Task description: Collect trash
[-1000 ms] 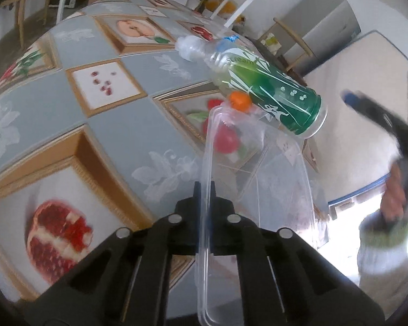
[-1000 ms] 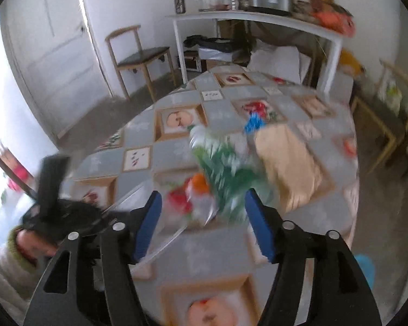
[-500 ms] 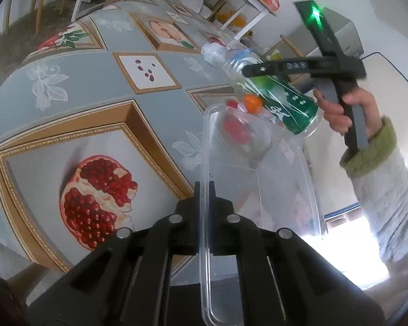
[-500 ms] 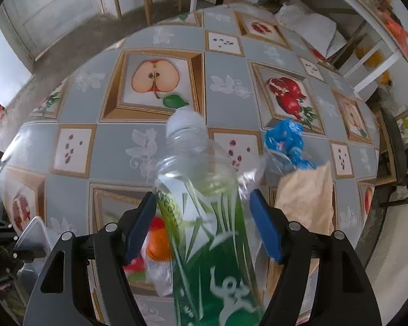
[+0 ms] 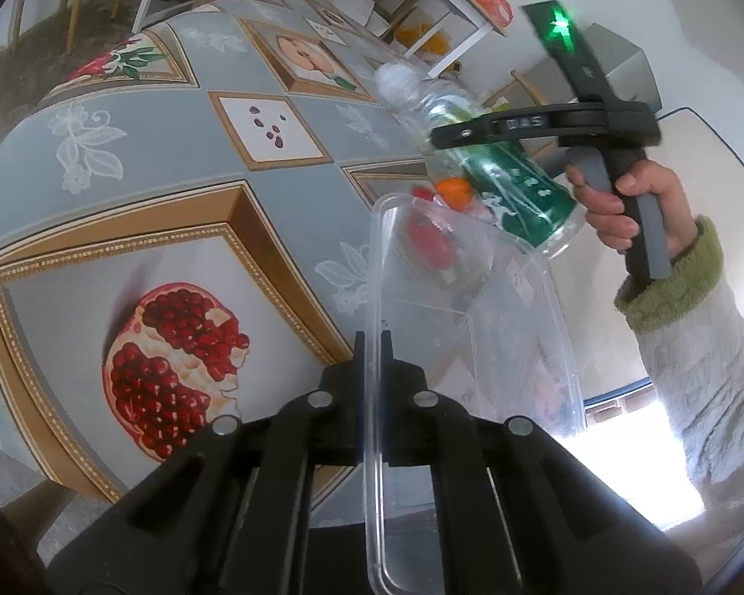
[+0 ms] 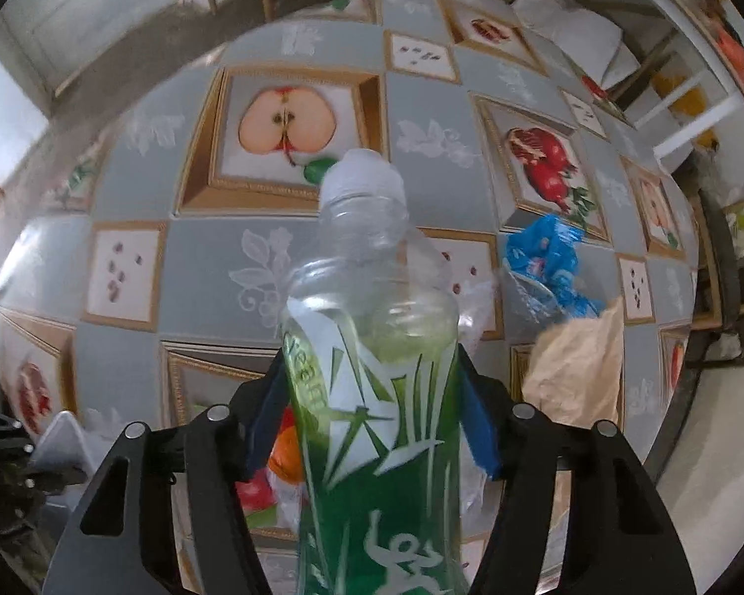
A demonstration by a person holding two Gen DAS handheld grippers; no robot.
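Observation:
My left gripper [image 5: 372, 342] is shut on the rim of a clear plastic container [image 5: 476, 327], holding it at the table's edge. A red and orange wrapper [image 5: 434, 238] shows through its far end. My right gripper [image 6: 372, 406] is shut on a green-labelled plastic bottle [image 6: 372, 386] with a white cap, lying along the fingers. In the left wrist view the bottle [image 5: 501, 168] hangs just beyond the container's far end, with the right gripper [image 5: 451, 131] around it.
The table [image 6: 198, 258] has a grey fruit-print cloth. A blue crumpled wrapper [image 6: 545, 263] and a brown paper bag [image 6: 580, 362] lie on it to the right. Chairs and a white shelf stand beyond.
My right gripper has come down over the bottle and closed on it. The left gripper keeps hold of the container and has shifted only a little.

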